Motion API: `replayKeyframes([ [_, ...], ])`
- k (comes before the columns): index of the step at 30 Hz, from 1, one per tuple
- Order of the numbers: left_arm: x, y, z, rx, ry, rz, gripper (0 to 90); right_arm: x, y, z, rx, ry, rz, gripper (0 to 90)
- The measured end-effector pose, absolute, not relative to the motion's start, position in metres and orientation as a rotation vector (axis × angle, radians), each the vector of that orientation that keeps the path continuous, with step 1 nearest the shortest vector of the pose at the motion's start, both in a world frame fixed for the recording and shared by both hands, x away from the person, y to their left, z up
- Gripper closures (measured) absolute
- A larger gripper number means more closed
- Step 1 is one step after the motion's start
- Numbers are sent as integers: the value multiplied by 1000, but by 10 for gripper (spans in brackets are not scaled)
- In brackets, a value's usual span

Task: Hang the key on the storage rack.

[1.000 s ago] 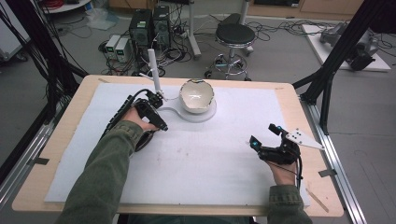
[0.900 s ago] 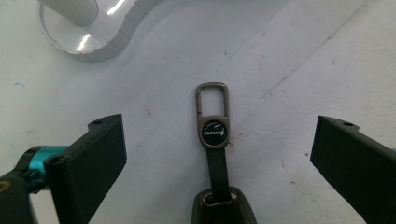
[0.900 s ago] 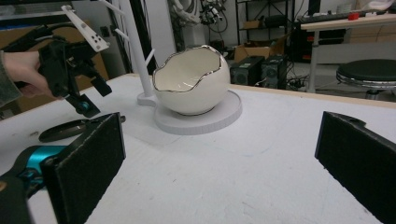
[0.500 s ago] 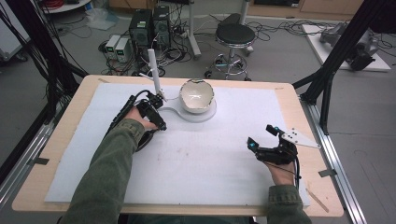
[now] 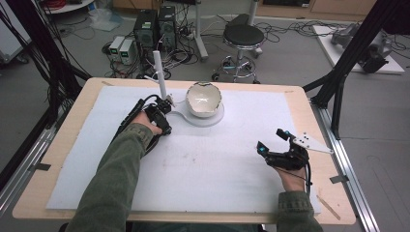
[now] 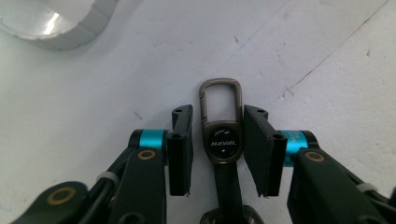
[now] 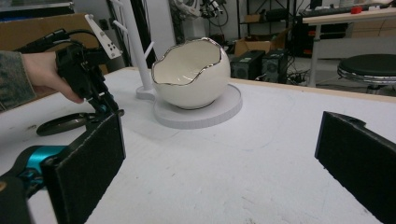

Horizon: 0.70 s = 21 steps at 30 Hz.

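Grey floor (image 5: 290,63) is running behind the wooden table (image 5: 63,145), cables sprawling everywhere. A black stool (image 5: 243,36) is sitting past the far edge, computer towers (image 5: 155,26) parked left of it, black frame legs (image 5: 348,53) leaning at right.

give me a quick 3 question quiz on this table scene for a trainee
1. True or false: the right gripper holds the egg-shaped bowl.
2. Which word is printed on the keychain? A) HAVAL B) HONDA C) FORD
3. What lies between the fingers of the left gripper?

Key
1. False: its fingers stand wide open with nothing between them, and the bowl sits apart on its round white base.
2. A.
3. The keychain, lying flat on the white mat; the fingers have just been closing on either side of it.
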State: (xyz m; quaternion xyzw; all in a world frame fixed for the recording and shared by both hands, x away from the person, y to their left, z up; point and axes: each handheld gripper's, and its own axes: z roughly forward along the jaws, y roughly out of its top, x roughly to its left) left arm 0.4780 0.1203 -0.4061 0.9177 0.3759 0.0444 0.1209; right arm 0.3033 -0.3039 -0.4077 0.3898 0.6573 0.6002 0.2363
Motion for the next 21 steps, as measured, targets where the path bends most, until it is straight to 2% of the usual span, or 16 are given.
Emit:
replayKeyframes([
  [2, 479, 115, -405, 2720, 1076, 132, 684, 303, -305, -407, 1070, 1798, 1647, 8],
  [13, 483, 118, -405, 2714, 1073, 79, 701, 305, -304, -409, 1071, 1808, 1641, 8],
  [21, 473, 116, -400, 2721, 1055, 152, 701, 304, -304, -408, 1065, 1806, 1633, 8],
])
